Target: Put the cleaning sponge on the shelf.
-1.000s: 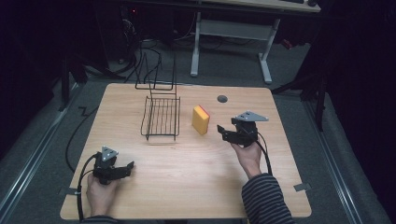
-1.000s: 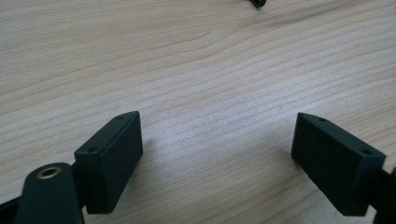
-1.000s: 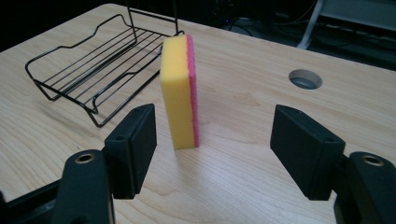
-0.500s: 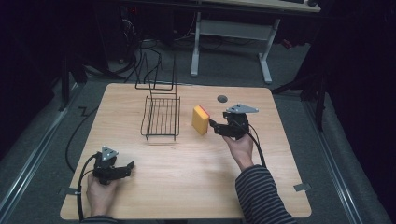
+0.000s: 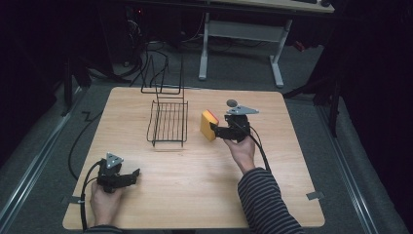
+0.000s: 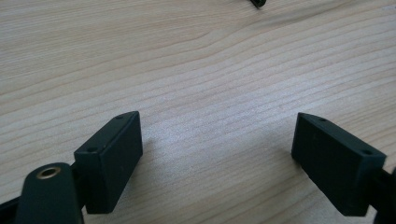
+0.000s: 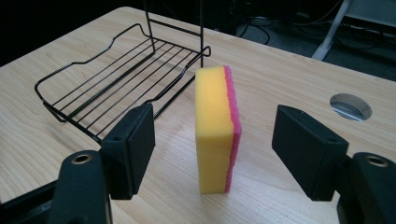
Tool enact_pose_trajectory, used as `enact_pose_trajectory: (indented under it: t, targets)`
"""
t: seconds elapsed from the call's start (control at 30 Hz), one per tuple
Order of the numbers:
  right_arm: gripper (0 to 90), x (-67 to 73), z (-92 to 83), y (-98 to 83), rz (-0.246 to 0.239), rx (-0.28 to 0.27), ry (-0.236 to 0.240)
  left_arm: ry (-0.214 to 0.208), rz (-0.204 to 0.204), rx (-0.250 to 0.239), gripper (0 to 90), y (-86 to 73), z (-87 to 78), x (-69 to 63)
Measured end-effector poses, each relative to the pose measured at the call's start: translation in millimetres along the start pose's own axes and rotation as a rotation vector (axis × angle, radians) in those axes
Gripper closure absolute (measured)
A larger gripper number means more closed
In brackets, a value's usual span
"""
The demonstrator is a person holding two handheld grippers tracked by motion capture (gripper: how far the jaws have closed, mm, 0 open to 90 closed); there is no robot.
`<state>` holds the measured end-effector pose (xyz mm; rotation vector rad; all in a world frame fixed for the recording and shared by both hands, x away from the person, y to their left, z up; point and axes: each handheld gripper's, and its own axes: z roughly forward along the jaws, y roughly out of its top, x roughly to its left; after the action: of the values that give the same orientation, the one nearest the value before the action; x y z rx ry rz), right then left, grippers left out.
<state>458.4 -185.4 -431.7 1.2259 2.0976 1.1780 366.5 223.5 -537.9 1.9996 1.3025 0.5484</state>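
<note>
Sponge (image 7: 217, 128) is seen standing on edge on the table (image 5: 195, 195), just right of the wire rack (image 5: 168, 122), its yellow face and pink backing upright. The right gripper (image 5: 214, 130) is held level just right of the sponge and aimed at it, jaws set wide, one to each side of the sponge and clear of both faces; they have just been opening a little further, and nothing is pressed yet. The sponge's long axis is shown running vertically, its thin dimension across the jaw gap, so a short advance and a squeeze are judged to be what the next move calls for. The left gripper (image 5: 134, 174) is kept well away from the sponge, near the table's front edge, jaws wide over bare wood.
</note>
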Motion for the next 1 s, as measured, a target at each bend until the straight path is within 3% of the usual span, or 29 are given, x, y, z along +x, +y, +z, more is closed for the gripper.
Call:
enact_pose_trajectory:
  t: [0.6,1.0]
  targets:
    - [31.1,-1.0,33.5,-7.7,0.017,0.057,-0.002,0.000,0.000,0.000,17.0,0.0,0.0,0.0]
    - [36.7,-6.5,52.0,-17.8,0.050,0.091,0.007,0.000,0.001,0.000,17.0,0.0,0.0,0.0]
